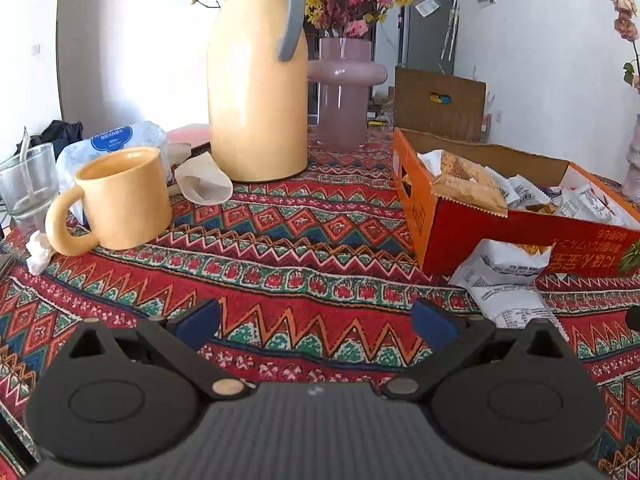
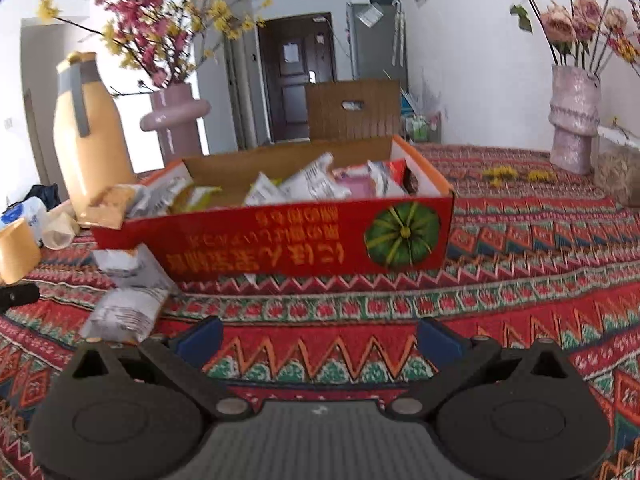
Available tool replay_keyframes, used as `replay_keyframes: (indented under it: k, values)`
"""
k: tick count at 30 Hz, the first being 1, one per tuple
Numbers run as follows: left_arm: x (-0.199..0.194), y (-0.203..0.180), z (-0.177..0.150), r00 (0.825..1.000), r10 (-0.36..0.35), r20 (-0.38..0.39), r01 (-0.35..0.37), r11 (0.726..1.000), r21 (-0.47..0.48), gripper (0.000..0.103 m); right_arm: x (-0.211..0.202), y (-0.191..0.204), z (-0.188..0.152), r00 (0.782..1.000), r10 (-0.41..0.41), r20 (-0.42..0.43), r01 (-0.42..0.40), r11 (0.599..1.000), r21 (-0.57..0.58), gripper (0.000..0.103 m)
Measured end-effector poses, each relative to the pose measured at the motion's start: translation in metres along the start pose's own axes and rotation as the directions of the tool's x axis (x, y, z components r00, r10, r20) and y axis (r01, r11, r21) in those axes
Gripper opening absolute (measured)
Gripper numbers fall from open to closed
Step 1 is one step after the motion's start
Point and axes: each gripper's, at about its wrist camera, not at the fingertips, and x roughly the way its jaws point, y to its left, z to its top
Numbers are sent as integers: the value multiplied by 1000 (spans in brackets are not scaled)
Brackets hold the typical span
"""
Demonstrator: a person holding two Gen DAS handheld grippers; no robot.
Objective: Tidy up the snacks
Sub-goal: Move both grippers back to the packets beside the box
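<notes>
A red and orange cardboard box (image 1: 500,236) (image 2: 304,240) stands on the patterned tablecloth and holds several snack packets (image 2: 316,188) (image 1: 520,192). Two white snack packets (image 1: 508,264) (image 2: 124,308) lie on the cloth by the box's front left corner. One orange packet (image 1: 468,190) hangs over the box's left rim. My left gripper (image 1: 316,324) is open and empty above the cloth, left of the loose packets. My right gripper (image 2: 318,338) is open and empty, in front of the box.
A yellow thermos (image 1: 258,80) (image 2: 88,136), a yellow mug (image 1: 120,200), a paper cup (image 1: 204,184), a glass (image 1: 26,180) and a pink vase (image 1: 344,80) stand at the left. Another vase (image 2: 574,120) stands far right.
</notes>
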Motion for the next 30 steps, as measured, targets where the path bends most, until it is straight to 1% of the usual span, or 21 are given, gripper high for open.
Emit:
replay_keyframes:
  k: [1,2,4,7,11,18,21,24,27,30]
  values:
    - [-2,1,-1,1000,-14,17,14,1000,0,103,1,-1,0,1000,7,-3,-7,1000,11,103]
    - [-3,0,-2,999,-28,18,28,1000,8,103,1,-3,1,1000,11,-3,-11,1000,19,103]
    - [-2,-3,-2,999,-34,15,34,999,22,103,4,-4,1,1000,10,-14,-9,1000,25,103]
    - [-3,-2,-2,999,-47,22,47,999,14,103,5,-2,1,1000,4,-20,-4,1000,18,103]
    - [-4,0,-2,998,-64,21,64,998,-4,103,6,0,1,1000,-14,-22,14,1000,10,103]
    - [-4,-1,-3,995,-96,17,96,995,0,103,6,7,1,998,-52,-28,51,999,-15,103]
    - [-4,1,-3,994,-105,13,105,994,-7,103,7,16,3,999,-18,-47,18,1000,-10,103]
    - [-3,3,-3,994,-109,9,110,994,-23,103,7,37,6,998,28,-48,-30,998,-49,103]
    - [-1,9,-2,994,-107,-1,106,993,-59,103,9,60,12,996,69,-52,-74,993,-95,103]
    - [2,16,-1,993,-118,-16,115,988,-106,103,16,82,18,991,112,-77,-121,986,-118,103]
